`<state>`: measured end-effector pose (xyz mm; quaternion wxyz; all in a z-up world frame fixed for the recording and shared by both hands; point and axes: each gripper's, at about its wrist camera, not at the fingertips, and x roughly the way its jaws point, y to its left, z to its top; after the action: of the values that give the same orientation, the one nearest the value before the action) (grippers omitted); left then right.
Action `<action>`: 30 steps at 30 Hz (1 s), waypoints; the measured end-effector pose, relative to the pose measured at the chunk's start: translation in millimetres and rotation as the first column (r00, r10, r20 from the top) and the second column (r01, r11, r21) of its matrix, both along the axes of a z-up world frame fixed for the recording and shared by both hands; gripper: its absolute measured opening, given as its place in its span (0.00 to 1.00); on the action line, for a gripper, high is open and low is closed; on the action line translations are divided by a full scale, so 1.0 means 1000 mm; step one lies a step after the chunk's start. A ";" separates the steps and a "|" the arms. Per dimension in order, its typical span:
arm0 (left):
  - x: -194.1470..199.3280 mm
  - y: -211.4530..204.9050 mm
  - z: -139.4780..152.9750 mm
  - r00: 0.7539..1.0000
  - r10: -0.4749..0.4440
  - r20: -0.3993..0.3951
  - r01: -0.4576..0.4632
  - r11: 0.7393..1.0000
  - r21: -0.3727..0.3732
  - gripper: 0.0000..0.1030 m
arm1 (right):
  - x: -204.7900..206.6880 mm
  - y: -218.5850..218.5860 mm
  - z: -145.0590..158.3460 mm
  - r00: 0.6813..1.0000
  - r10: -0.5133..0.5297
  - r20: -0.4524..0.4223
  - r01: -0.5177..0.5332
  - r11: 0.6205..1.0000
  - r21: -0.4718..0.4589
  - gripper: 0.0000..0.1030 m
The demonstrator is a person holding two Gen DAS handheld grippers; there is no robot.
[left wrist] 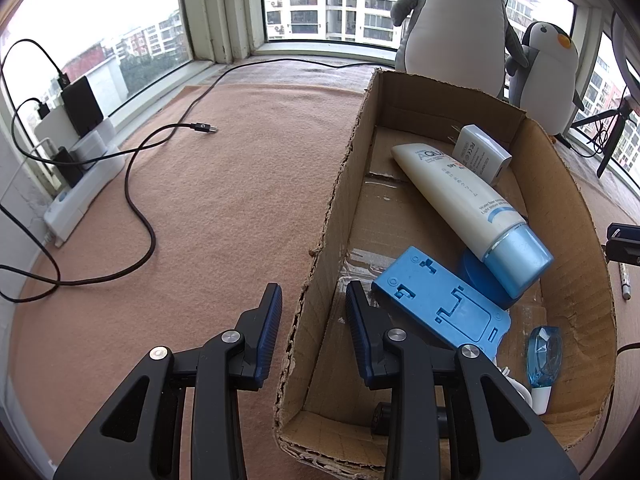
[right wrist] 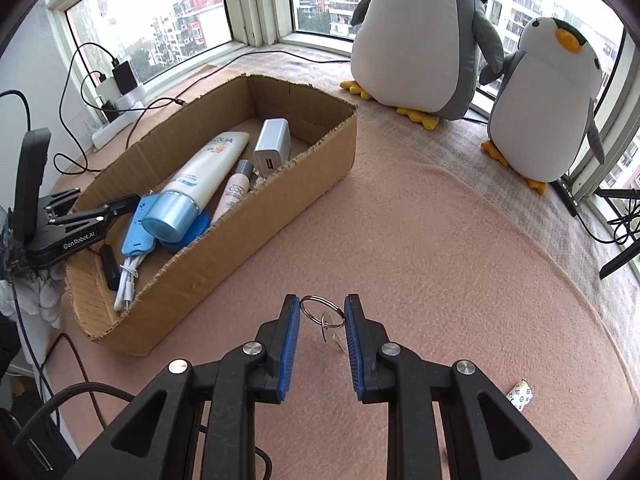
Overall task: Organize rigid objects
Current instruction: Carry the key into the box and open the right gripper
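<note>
My right gripper (right wrist: pixel 322 298) is shut on a metal key ring (right wrist: pixel 325 325), held just above the pink felt, with a smaller ring dangling below. To its left stands the cardboard box (right wrist: pixel 280 200), which holds a white tube with a blue cap (right wrist: pixel 200 176), a white charger (right wrist: pixel 272 144), a pinkish tube (right wrist: pixel 236 192) and a white cable (right wrist: pixel 126 280). My left gripper (left wrist: pixel 313 288) straddles the left wall of the box (left wrist: pixel 312 292), shut on it near the front corner. Inside lie a blue plastic plate (left wrist: pixel 440 300) and a small clear blue dispenser (left wrist: pixel 544 356).
Two plush penguins (right wrist: pixel 416 32) (right wrist: pixel 548 100) stand by the window behind the box. A power strip with chargers (left wrist: pixel 80 184) and a loose black cable (left wrist: pixel 140 208) lie left. A small patterned packet (right wrist: pixel 520 396) lies right of my right gripper; a tripod (right wrist: pixel 624 232) stands far right.
</note>
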<state>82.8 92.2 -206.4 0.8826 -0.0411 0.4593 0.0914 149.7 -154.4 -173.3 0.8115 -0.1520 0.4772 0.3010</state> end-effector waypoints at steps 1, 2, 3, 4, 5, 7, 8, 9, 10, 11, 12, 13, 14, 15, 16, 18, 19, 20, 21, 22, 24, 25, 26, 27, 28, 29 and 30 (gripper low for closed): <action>0.000 0.000 0.000 1.000 -0.001 0.000 0.001 1.000 0.000 0.30 | -0.001 0.001 0.002 1.000 0.001 0.009 -0.001 1.000 0.000 0.20; 0.000 0.000 0.000 1.000 -0.001 0.000 0.001 1.000 0.001 0.30 | -0.001 0.002 0.004 1.000 0.001 0.017 -0.001 1.000 -0.001 0.20; 0.000 0.000 0.000 1.000 -0.002 0.000 0.002 1.000 0.002 0.30 | -0.002 0.004 0.004 1.000 0.002 0.019 -0.002 1.000 -0.001 0.20; 0.000 0.000 0.000 1.000 -0.001 0.000 0.001 1.000 0.001 0.30 | -0.002 0.005 0.004 1.000 0.003 0.016 -0.003 1.000 -0.001 0.20; 0.000 0.000 0.000 1.000 -0.001 0.000 0.001 1.000 0.001 0.30 | -0.001 0.005 0.004 1.000 0.001 0.017 -0.001 1.000 -0.002 0.20; 0.000 0.000 0.000 1.000 -0.001 0.000 0.001 1.000 0.000 0.30 | -0.001 0.004 0.005 1.000 -0.005 0.020 0.005 1.000 0.004 0.20; 0.000 0.000 0.000 1.000 -0.001 0.000 0.001 1.000 0.001 0.30 | -0.002 0.004 0.007 1.000 -0.006 0.020 0.006 1.000 0.011 0.20; 0.001 0.000 0.000 1.000 0.000 0.000 0.000 1.000 0.000 0.30 | -0.002 0.004 0.008 1.000 -0.006 0.023 0.006 1.000 0.016 0.20; 0.001 0.000 0.000 1.000 0.001 0.000 -0.001 1.000 -0.001 0.30 | -0.003 0.004 0.011 1.000 -0.006 0.027 0.006 1.000 0.021 0.20; 0.001 -0.001 0.000 1.000 0.001 0.000 -0.001 1.000 0.000 0.30 | -0.003 0.005 0.015 0.999 -0.006 0.032 0.005 1.000 0.028 0.20; 0.001 -0.001 0.000 1.000 0.000 0.000 0.000 1.000 0.000 0.30 | -0.004 0.006 0.019 0.999 -0.004 0.037 0.003 0.999 0.035 0.20; 0.001 -0.001 0.000 1.000 0.000 0.000 0.000 1.000 0.000 0.30 | -0.004 0.008 0.023 0.999 -0.001 0.042 0.000 0.999 0.043 0.20; 0.001 -0.001 0.000 1.000 -0.001 0.000 0.001 1.000 0.001 0.30 | -0.005 0.010 0.028 0.999 0.003 0.048 -0.005 0.999 0.054 0.20; 0.002 -0.001 0.000 1.000 -0.001 0.000 0.001 1.000 0.001 0.30 | -0.006 0.012 0.034 0.998 0.006 0.055 -0.010 0.998 0.065 0.20; 0.002 -0.001 0.000 1.000 -0.001 0.000 0.001 1.000 0.001 0.30 | -0.006 0.015 0.039 0.998 0.010 0.063 -0.014 0.997 0.074 0.20; 0.002 -0.001 0.000 1.000 -0.001 0.000 0.001 1.000 0.001 0.30 | -0.006 0.021 0.050 0.997 0.022 0.078 -0.030 0.995 0.095 0.20; 0.002 -0.001 0.000 1.000 0.000 0.000 0.000 1.000 0.001 0.30 | -0.007 0.025 0.055 0.996 0.030 0.086 -0.039 0.994 0.105 0.20; 0.002 -0.001 0.000 1.000 0.000 0.000 0.000 1.000 0.001 0.30 | -0.007 0.030 0.059 0.995 0.037 0.093 -0.047 0.992 0.115 0.20; 0.002 -0.001 0.000 1.000 0.000 0.000 0.000 1.000 0.001 0.30 | -0.007 0.034 0.063 0.994 0.043 0.096 -0.055 0.991 0.124 0.20; 0.002 -0.001 0.000 1.000 0.000 0.000 0.000 1.000 0.001 0.30 | -0.007 0.039 0.066 0.994 0.048 0.100 -0.061 0.989 0.133 0.20; 0.002 -0.001 0.000 1.000 0.000 0.000 0.000 1.000 0.000 0.30 | -0.005 0.047 0.070 0.993 0.057 0.107 -0.072 0.987 0.145 0.20; 0.002 -0.001 0.000 1.000 0.000 0.000 0.000 1.000 0.000 0.30 | -0.004 0.052 0.072 0.992 0.059 0.112 -0.075 0.986 0.149 0.20; 0.002 -0.001 0.000 1.000 0.000 0.001 0.000 1.000 0.000 0.30 | -0.002 0.056 0.074 0.992 0.060 0.114 -0.077 0.985 0.154 0.20; 0.002 -0.001 0.000 1.000 0.001 0.000 -0.001 1.000 -0.001 0.30 | -0.001 0.060 0.074 0.992 0.061 0.114 -0.079 0.984 0.161 0.20; 0.002 -0.001 0.000 1.000 0.001 0.001 -0.001 1.000 -0.001 0.30 | 0.001 0.063 0.075 0.992 0.060 0.111 -0.078 0.983 0.168 0.20; 0.002 -0.001 0.000 1.000 0.002 0.001 -0.002 1.000 -0.002 0.30 | 0.004 0.066 0.074 0.993 0.060 0.105 -0.078 0.981 0.175 0.20; 0.002 -0.002 0.000 1.000 0.002 0.002 -0.002 1.000 -0.003 0.30 | 0.007 0.069 0.073 0.994 0.058 0.098 -0.075 0.981 0.181 0.20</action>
<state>84.9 90.7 -206.0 0.8828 -0.0429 0.4587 0.0916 156.2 -85.3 -100.1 0.8326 -0.1059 0.4041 0.3638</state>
